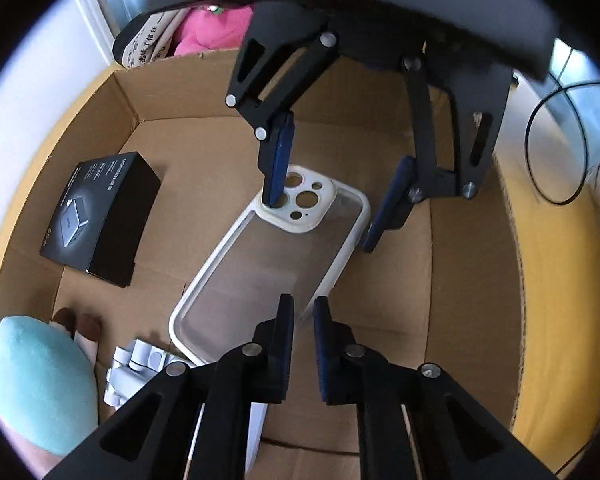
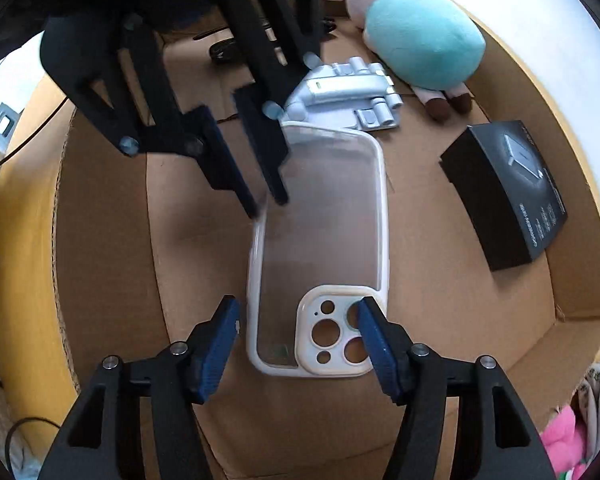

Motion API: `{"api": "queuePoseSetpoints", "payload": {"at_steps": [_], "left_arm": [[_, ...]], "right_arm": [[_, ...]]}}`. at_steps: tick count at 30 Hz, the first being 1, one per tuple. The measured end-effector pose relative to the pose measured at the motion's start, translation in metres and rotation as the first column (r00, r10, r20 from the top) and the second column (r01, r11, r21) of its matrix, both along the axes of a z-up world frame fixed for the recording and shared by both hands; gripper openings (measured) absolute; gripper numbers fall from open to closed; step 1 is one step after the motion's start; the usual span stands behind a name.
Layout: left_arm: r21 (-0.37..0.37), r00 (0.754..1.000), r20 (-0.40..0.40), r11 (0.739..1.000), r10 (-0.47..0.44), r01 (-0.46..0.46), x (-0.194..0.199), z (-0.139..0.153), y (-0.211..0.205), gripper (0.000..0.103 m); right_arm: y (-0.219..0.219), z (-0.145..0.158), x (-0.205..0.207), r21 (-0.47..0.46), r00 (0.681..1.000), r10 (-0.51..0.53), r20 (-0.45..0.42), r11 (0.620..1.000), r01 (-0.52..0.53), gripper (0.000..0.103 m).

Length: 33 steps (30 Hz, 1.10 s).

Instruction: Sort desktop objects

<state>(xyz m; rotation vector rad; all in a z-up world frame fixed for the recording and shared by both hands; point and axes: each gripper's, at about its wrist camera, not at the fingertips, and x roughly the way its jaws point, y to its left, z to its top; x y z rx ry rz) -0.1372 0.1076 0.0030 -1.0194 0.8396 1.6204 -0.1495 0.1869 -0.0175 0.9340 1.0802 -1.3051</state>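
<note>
**Phone case pinched at one rim inside the cardboard box**

The phone case [image 1: 260, 272] [image 2: 324, 220] is seen lying on the floor of an open cardboard box [image 1: 420, 280] [image 2: 112, 240], near its middle. It is a rounded rectangle with a clear, glossy back, a soft-looking off-white rim, and a raised cream camera block pierced by round holes of several sizes.

The left hand-held gripper [image 1: 304, 312] [image 2: 268, 204] is seen with its dark blue ribbed pads nearly pressed together, one long rim of the case being pinched between them close to the plain end. The right hand-held gripper [image 1: 321, 222] [image 2: 298, 302] is held spread across the camera end: one pad is placed over the camera block, the other just outside the opposite rim, and no squeeze is seen.

In the left wrist view, taken from the case:
- At 9 o'clock, a matt black carton [image 1: 100, 216] with small pale print and a picture of a cube-shaped device is laid flat.
- At 7 o'clock, a pale grey hinged plastic piece [image 1: 136, 368] of blocky, cylindrical parts is found, just beside the case.
- At 8 o'clock, a fuzzy teal plush toy [image 1: 40, 384] with brown feet is propped against the box wall.
- At 12 o'clock, beyond the box, pink plush fabric [image 1: 212, 28] is visible.

The box walls are plain brown corrugated board, edged outside in smooth yellow.
</note>
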Motion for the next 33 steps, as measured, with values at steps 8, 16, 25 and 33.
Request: {"api": "queuePoseSetpoints", "payload": {"at_steps": [8, 16, 25, 33], "left_arm": [[-0.016, 1.000, -0.019, 1.000, 0.013, -0.014, 0.015, 0.006, -0.010, 0.011], [0.224, 0.912, -0.220, 0.928, 0.346, -0.299, 0.044, 0.102, -0.089, 0.078], [0.530, 0.632, -0.239, 0.644, 0.737, -0.551, 0.126, 0.149, -0.140, 0.081], [0.546, 0.409, -0.137, 0.413, 0.902, -0.729, 0.170, 0.102, -0.123, 0.081]], "right_arm": [[0.011, -0.008, 0.001, 0.008, 1.000, -0.024, -0.017, 1.000, 0.024, 0.067], [0.062, 0.027, 0.009, -0.101, 0.940, -0.317, -0.129, 0.947, 0.305, 0.090], [0.100, 0.099, 0.092, -0.475, 0.742, -0.668, 0.050, 0.637, 0.606, 0.103], [0.078, 0.091, 0.152, -0.546, 0.548, -0.835, 0.046, 0.439, 0.714, 0.103]]}}
